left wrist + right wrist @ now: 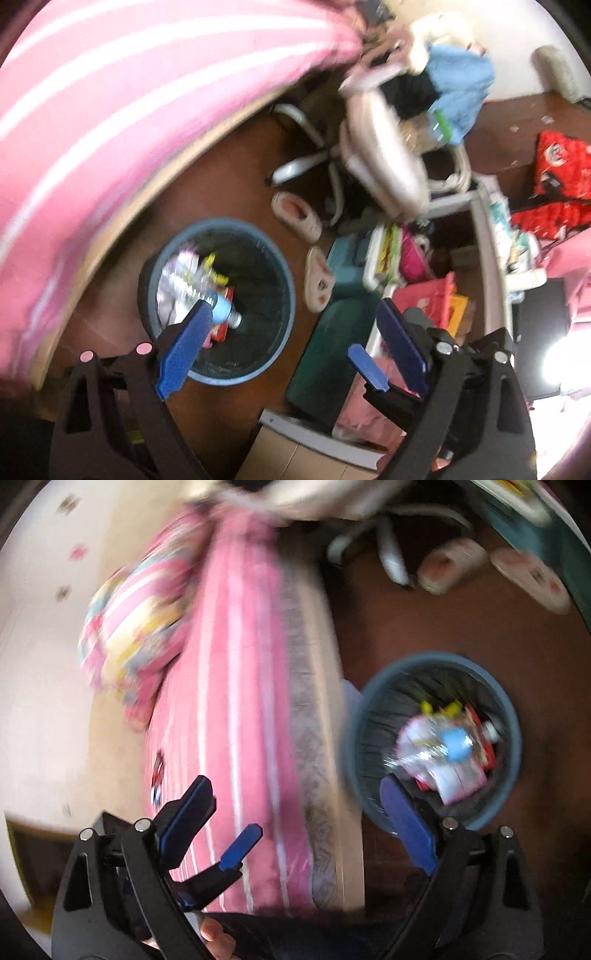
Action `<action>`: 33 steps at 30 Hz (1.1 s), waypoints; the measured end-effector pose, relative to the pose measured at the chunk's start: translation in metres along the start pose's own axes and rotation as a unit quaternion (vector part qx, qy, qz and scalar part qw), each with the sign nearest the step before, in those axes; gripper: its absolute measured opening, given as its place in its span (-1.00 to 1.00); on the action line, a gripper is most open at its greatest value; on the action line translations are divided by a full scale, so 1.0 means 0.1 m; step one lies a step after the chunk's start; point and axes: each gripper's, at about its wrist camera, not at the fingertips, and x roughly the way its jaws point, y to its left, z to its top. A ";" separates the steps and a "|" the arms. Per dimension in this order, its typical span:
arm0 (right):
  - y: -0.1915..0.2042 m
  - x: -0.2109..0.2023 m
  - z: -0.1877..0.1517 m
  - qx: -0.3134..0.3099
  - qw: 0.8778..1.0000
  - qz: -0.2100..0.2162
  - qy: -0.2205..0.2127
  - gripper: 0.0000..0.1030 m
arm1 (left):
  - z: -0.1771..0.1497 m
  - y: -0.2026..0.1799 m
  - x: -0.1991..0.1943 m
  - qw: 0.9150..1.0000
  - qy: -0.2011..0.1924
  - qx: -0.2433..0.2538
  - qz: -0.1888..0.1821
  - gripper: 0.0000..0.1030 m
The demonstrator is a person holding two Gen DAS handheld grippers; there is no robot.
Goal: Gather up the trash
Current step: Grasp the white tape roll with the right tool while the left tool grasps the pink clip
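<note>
Both views smeared by motion blur; fine detail unreliable.

My left hand-held gripper (291, 314) stands wide apart, nothing between its blue pads. It points down at the floor, with its left finger over the near rim of the trash bin (280, 258).

My right hand-held gripper (295, 786) is also spread wide and empty. Its left finger lies over the bed, its right finger over the near rim of the bin.

The bin is round, blue-grey, lined with a dark bag, standing on the brown floor (229, 184) just beside the long edge of the bed (110, 110). Trash is inside it: a clear plastic bottle with a light blue label (223, 308), a crumpled white and pink wrapper (177, 284), something yellow (214, 266) and a red packet (487, 749). The bottle rests on top of the wrapper.

The bed has a pink cover with white stripes; in the right wrist view a patterned pink pillow (136, 627) sits on it towards the wall.

Beyond the bin, on the floor: two pale slippers (295, 216), one lying sole up, next to the base of a white swivel chair (384, 155) piled with a blue garment (465, 88). A dark green case (332, 354) lies on the floor beside the bin. A red patterned bag (557, 173) is at the far right.

A fingertip (212, 932) shows at the bottom of the right wrist view.
</note>
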 end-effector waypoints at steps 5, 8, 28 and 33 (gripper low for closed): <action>0.94 0.11 -0.24 -0.129 0.991 0.019 0.003 0.77 | 0.20 0.12 -0.82 0.997 -0.072 0.010 -0.011 0.72; 1.44 0.29 -0.43 -0.188 0.981 0.039 0.021 0.77 | 0.37 0.32 -1.35 0.994 -0.112 0.002 -0.011 0.72; 4.26 3.46 -1.44 -0.267 0.932 0.125 0.213 0.78 | 1.99 3.42 -3.68 0.935 -0.304 -0.115 0.140 0.73; 4.70 4.30 -1.56 -0.238 0.933 0.121 0.242 0.66 | 2.51 3.78 -3.95 0.917 -0.322 -0.080 0.220 0.73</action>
